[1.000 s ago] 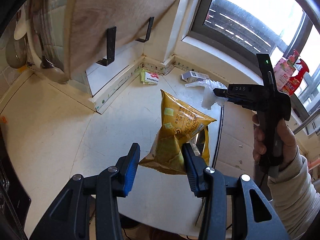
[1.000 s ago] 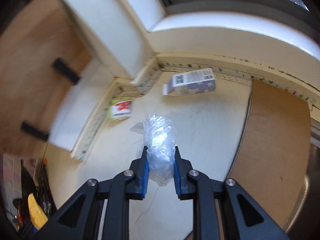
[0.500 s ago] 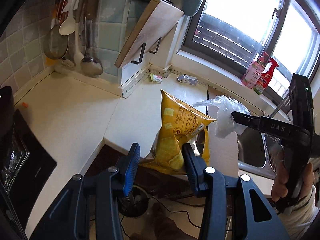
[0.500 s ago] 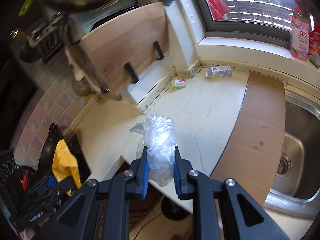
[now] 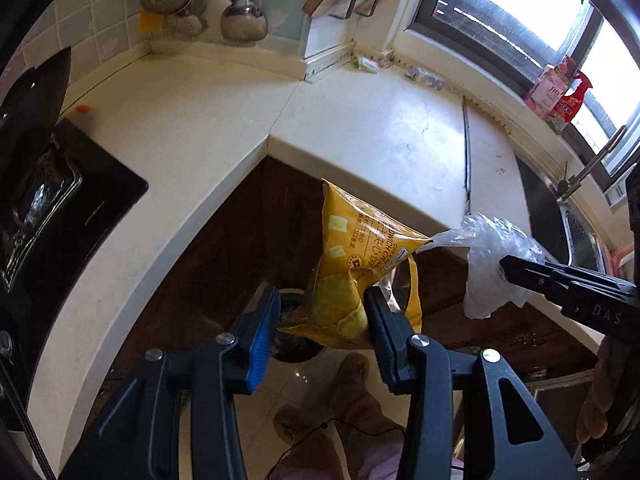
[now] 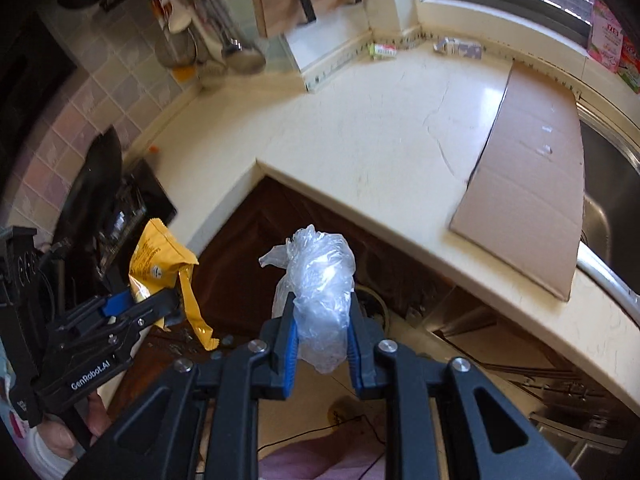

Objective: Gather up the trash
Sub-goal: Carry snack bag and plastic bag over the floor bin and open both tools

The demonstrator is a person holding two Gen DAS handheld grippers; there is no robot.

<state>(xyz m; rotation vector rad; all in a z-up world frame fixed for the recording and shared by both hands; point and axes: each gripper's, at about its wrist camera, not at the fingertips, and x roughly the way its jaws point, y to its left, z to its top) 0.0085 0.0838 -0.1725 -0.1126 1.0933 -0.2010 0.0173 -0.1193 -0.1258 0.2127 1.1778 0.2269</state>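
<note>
left gripper (image 5: 320, 320): jaws clamp yellow snack bag (image 5: 352, 276) | right gripper (image 6: 320, 332): jaws clamp crumpled clear plastic (image 6: 316, 280) | both held near the table (image 6: 360, 128) edge, over floor

Yellow snack bag (image 5: 352, 268); clear plastic wrap (image 6: 318, 292)

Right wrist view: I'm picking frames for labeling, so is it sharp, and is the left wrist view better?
Right wrist view: hanging utensils smeared, clear plastic bag crisp. Left wrist view: sharper, though the window blows out white; both bend the countertop.
</note>
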